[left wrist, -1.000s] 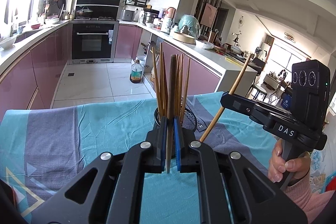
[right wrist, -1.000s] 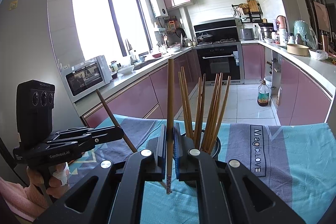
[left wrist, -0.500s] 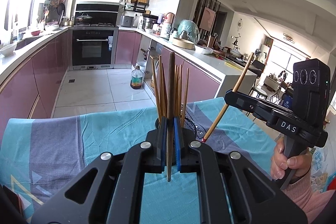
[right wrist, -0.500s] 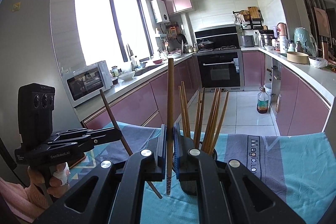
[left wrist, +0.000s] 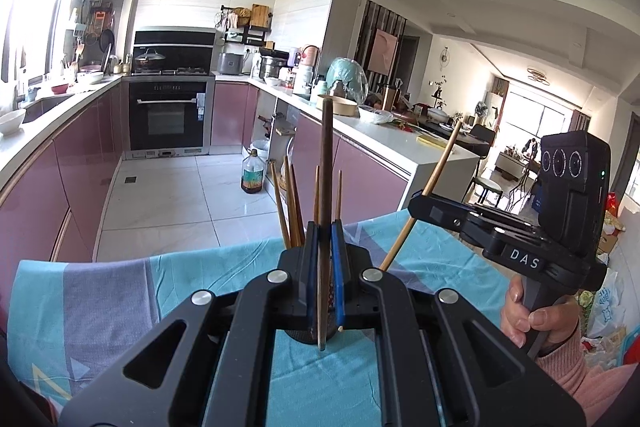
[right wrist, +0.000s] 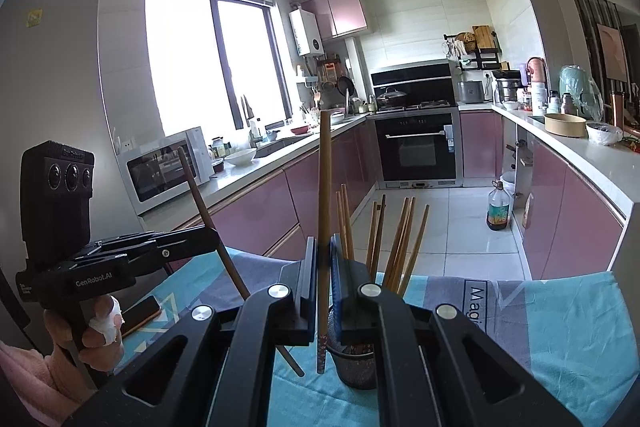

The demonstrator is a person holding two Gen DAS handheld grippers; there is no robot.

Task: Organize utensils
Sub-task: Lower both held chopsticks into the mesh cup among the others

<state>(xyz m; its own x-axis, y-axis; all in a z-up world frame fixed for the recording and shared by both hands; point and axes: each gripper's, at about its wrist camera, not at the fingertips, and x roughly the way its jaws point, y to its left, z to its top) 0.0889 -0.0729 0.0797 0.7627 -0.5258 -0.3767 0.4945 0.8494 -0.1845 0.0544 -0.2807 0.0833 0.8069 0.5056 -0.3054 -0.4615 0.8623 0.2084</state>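
My left gripper point(left wrist: 323, 259) is shut on a dark brown chopstick point(left wrist: 326, 167), held upright above the cloth. Just behind it stands a black mesh holder point(left wrist: 304, 337) with several wooden chopsticks point(left wrist: 292, 215) in it. My right gripper point(right wrist: 322, 267) is shut on a lighter wooden chopstick point(right wrist: 325, 187), also upright, right in front of the mesh holder point(right wrist: 356, 367). In the left wrist view the right gripper point(left wrist: 418, 205) is at the right, its chopstick point(left wrist: 436, 179) slanting. In the right wrist view the left gripper point(right wrist: 212, 239) is at the left with its dark chopstick point(right wrist: 200, 195).
A teal and grey cloth point(left wrist: 120, 291) covers the table. A dark phone point(right wrist: 140, 313) lies on it near the left hand. Beyond the table edge are a tiled floor, pink cabinets point(right wrist: 568, 211) and an oil bottle point(left wrist: 251, 177).
My left gripper has risen with its dark chopstick, so the holder sits lower in its view. The right gripper has stayed about where it was. Both grips are unchanged.
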